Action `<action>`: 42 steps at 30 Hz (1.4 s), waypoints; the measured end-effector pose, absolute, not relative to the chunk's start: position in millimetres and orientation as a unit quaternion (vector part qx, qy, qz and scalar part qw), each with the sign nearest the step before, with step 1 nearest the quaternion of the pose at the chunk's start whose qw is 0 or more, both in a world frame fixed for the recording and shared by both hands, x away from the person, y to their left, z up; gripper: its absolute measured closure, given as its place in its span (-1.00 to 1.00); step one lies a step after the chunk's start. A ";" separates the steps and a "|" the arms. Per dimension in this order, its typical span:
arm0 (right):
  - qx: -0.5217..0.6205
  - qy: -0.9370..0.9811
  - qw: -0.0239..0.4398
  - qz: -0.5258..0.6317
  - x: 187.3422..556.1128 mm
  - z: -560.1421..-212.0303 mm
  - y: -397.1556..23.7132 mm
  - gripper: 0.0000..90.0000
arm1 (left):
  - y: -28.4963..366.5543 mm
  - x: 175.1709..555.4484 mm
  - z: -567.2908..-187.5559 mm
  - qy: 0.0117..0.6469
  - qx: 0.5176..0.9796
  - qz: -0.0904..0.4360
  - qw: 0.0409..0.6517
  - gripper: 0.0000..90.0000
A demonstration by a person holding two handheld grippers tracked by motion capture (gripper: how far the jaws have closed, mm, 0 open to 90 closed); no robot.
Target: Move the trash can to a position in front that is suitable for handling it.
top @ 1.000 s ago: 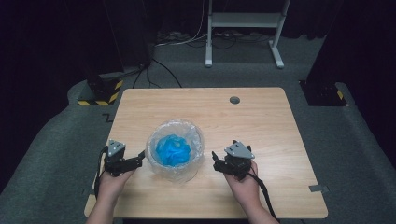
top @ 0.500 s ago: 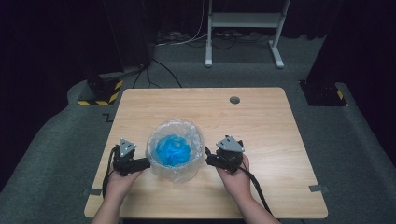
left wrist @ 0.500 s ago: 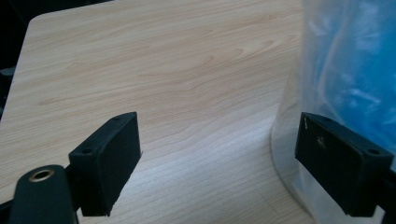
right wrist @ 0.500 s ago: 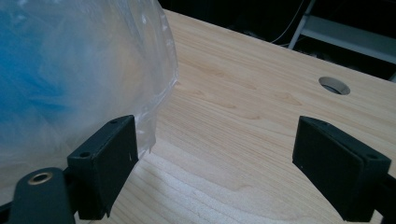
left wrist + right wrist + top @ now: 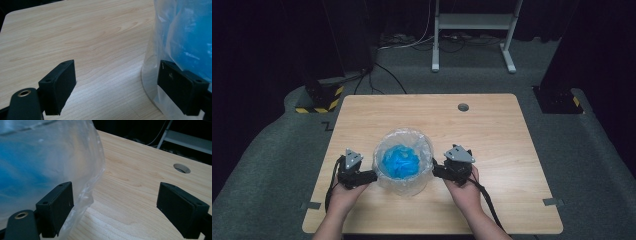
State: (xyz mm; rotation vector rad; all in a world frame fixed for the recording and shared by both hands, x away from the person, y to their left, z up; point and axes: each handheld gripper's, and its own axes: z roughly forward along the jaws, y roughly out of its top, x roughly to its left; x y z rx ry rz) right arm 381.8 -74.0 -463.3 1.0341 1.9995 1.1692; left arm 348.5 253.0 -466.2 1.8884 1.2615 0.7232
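The clear crinkled plastic bag holding blue material [image 5: 403, 161] stands upright on the light wooden table [image 5: 492, 125], directly between the 2 grippers. The left gripper [image 5: 368, 177] has its jaws wide open, gripping nothing; in the left gripper view the bag wall lies against the far-side jaw, with bare table in the gap. The right gripper [image 5: 437, 171] is likewise wide open and empty, the film bulging past 1 jaw. Both stand about equally near. Compared with 1 second ago, the left gripper has closed in on the bag's side; the right has barely shifted.
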 end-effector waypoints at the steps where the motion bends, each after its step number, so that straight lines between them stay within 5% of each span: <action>1: 0.389 0.752 0.301 0.439 381.3 -463.2 -73.7 -0.67 | 251.9 348.4 -466.2 0.492 0.736 0.283 0.369 -0.65; 16: 0.405 0.747 0.303 0.432 377.9 -464.3 -85.2 -0.64 | 237.5 351.2 -463.4 0.476 0.747 0.280 0.370 -0.61; 42: 0.475 0.702 0.343 0.405 363.4 -461.6 -164.8 -0.60 | 153.0 377.9 -466.1 0.410 0.790 0.262 0.373 -0.62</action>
